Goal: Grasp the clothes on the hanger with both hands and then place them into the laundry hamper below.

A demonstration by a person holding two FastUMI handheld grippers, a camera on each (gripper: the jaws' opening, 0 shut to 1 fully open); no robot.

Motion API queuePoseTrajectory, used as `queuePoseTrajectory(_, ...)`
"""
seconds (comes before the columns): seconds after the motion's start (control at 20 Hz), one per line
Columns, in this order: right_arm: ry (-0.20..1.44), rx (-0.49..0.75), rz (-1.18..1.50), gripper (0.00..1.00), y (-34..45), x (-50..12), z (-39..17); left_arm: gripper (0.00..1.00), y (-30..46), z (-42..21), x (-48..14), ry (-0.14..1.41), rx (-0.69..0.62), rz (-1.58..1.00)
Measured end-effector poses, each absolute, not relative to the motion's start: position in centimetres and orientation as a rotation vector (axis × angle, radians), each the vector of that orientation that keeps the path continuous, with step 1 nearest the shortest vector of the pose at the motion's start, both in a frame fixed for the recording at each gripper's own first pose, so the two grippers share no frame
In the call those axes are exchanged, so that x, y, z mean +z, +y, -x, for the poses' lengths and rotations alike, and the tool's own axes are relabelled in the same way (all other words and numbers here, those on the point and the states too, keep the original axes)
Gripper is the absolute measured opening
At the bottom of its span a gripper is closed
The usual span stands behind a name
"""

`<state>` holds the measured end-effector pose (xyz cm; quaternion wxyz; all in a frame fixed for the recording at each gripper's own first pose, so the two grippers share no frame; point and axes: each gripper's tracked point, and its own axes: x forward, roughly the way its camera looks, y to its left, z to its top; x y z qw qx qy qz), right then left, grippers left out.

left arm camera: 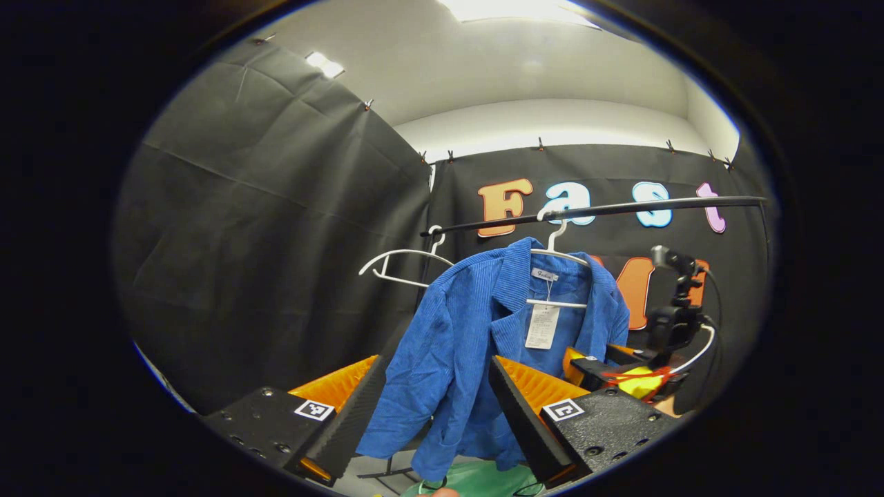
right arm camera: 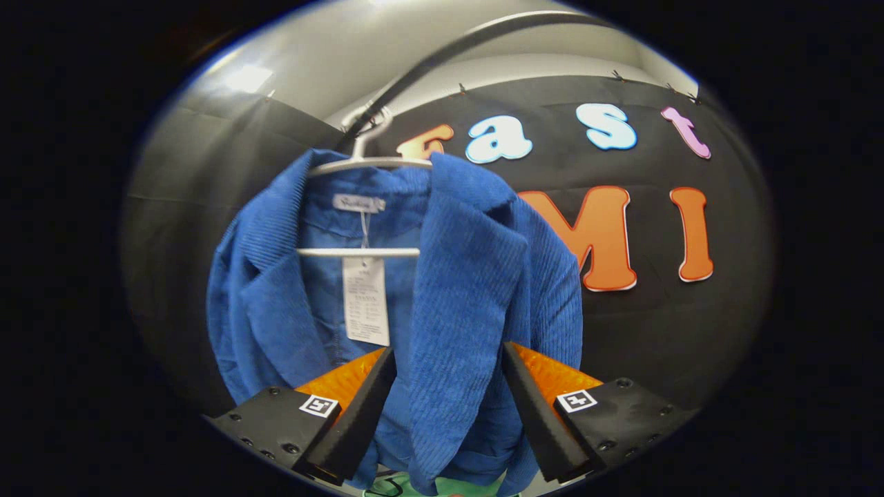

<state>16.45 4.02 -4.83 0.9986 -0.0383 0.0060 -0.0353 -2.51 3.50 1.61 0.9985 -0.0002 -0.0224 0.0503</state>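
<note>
stage: pre-grasp, nothing removed | blue jacket (left arm camera: 476, 331) hangs on white hanger (left arm camera: 556, 255) under rail (left arm camera: 621, 207) | left gripper (left arm camera: 431, 407) spread | right gripper (right arm camera: 449, 407) spread, lapel between, no pinch | left: grasp, lift off, drop into green hamper (left arm camera: 483, 480) below jacket

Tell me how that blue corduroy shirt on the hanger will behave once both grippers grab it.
The blue shirt will probably be floppy: it hangs in soft folds from the white hanger. Its ribbed cloth likely grips well rather than slipping. The collar may snag the hanger when pulled, since it drapes over both shoulders; the paper tag will likely just dangle.
</note>
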Motion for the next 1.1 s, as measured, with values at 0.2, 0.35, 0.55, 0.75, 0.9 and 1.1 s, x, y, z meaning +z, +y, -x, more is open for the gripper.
queuePoseTrajectory(0.2, 0.088, -0.075, -0.013, 0.92, 2.1, -7.6, -18.3, 0.95, 4.0, 3.0, 1.2, -0.034, 0.114, 0.001)
queuePoseTrajectory(0.35, 0.049, -0.080, -0.024, 0.38, 0.3, -5.9, -16.5, 0.92, 3.8, 2.4, 0.2, -0.009, 0.105, -0.005)
queuePoseTrajectory(0.55, 0.000, 0.032, 0.001, 0.13, 1.3, -2.6, -13.2, 0.92, 0.8, 0.1, -1.5, 0.033, 0.002, 0.052)
queuePoseTrajectory(0.75, -0.112, 0.078, 0.026, 0.13, 1.3, 3.2, -9.0, 0.92, -3.5, -3.0, -2.8, 0.058, -0.127, 0.113)
queuePoseTrajectory(0.9, -0.171, 0.120, 0.040, 0.12, 1.5, 7.0, -6.0, 0.92, -6.5, -6.1, -3.7, 0.056, -0.187, 0.170)
queuePoseTrajectory(1.1, -0.220, 0.161, 0.091, 0.13, 2.0, 9.8, -2.8, 0.94, -8.5, -11.3, -5.4, 0.059, -0.146, 0.165)
